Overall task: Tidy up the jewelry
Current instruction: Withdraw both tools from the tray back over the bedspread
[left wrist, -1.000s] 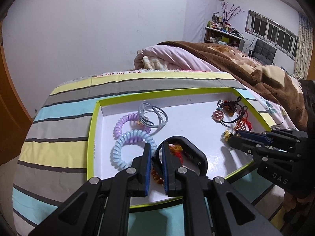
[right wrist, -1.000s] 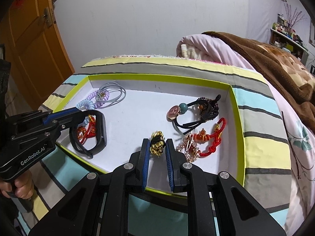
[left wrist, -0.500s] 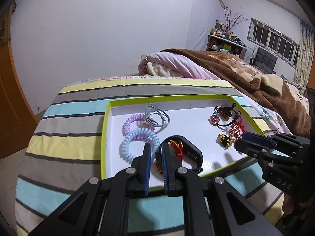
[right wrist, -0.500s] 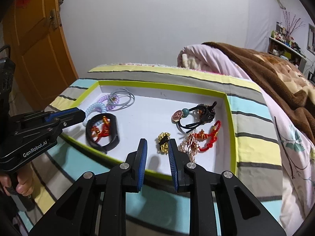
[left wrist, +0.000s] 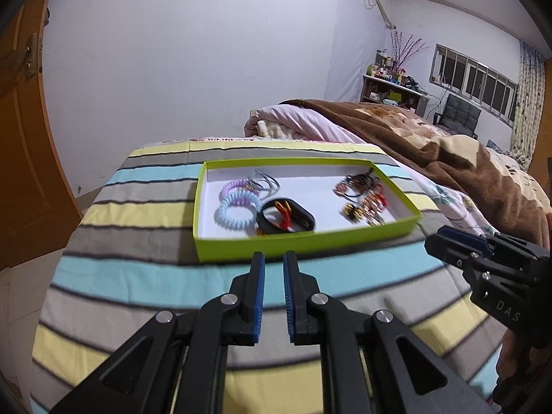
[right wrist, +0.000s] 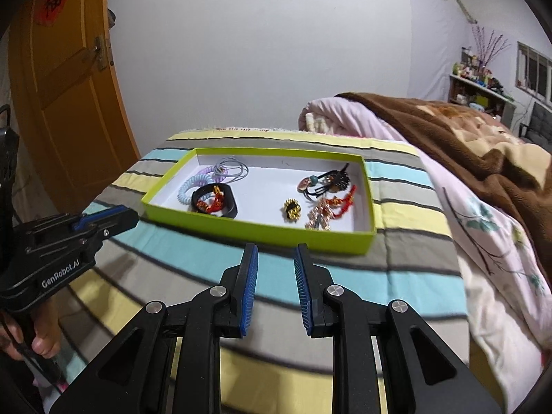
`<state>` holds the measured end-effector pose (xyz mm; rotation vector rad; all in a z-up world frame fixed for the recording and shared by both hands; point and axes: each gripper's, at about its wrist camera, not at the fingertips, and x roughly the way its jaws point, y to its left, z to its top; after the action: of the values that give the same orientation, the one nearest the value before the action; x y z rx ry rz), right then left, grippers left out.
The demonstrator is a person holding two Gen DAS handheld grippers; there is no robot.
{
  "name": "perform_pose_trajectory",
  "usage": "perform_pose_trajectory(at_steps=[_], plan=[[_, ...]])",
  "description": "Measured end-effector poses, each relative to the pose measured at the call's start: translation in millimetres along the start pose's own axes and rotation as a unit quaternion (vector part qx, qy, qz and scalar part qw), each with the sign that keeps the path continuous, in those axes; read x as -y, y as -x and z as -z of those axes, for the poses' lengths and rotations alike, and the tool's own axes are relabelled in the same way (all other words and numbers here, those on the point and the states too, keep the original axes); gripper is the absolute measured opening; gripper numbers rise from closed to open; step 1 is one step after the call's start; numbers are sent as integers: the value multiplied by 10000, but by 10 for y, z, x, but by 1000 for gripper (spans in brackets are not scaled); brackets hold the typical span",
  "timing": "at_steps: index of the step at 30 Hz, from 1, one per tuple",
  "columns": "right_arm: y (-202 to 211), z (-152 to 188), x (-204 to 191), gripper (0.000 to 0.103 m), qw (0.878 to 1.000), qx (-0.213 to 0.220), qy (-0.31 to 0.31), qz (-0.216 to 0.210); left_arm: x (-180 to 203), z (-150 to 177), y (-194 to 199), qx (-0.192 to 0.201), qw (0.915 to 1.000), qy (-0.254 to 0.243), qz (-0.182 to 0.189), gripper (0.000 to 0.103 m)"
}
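Lying sorted in the green tray (right wrist: 362,239), every piece looked placed; left tool (left wrist: 273,265) and right tool (right wrist: 275,258) hung empty, jaws apart.

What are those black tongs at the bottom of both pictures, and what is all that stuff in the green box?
No robot here: a person holds a hand tool in each hand, each with a two-finger gripper and a wide-angle camera looking along its fingers. One picture comes from the left gripper, the other from the right gripper; each view also catches the other tool at its edge. Both grippers are open, hold nothing, and hang over the striped bedcover, short of the green box. Inside the box lie a pale blue spiral hair tie, a purple one, a grey hair tie, a black band with something red and gold in it, a small gold piece, a black hair tie with beads and a red cord.
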<state>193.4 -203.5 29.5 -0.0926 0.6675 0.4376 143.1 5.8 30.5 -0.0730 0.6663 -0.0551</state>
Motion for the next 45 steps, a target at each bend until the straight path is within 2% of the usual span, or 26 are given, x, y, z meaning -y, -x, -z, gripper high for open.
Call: perform_pose_trajectory(at_steps=[2,5,19,29,45], plan=[[126,62,-36,22,9999,80,23,69,37,69,79,5,10000,10,3,13],[283,156,-101,22,9996,181,121,174,67,177,194,38,10000,87,6,20],[807,585,-250,22,9995,273,1,164,153,608,681,123,9996,163,-207,20],[925,733,-290,22,9995,251,30,185,222,729,797,113,9997,118,-206,20],[906,743,-264,22,9996,222,9,186,254,737,800,95,9996,109,-222,20]])
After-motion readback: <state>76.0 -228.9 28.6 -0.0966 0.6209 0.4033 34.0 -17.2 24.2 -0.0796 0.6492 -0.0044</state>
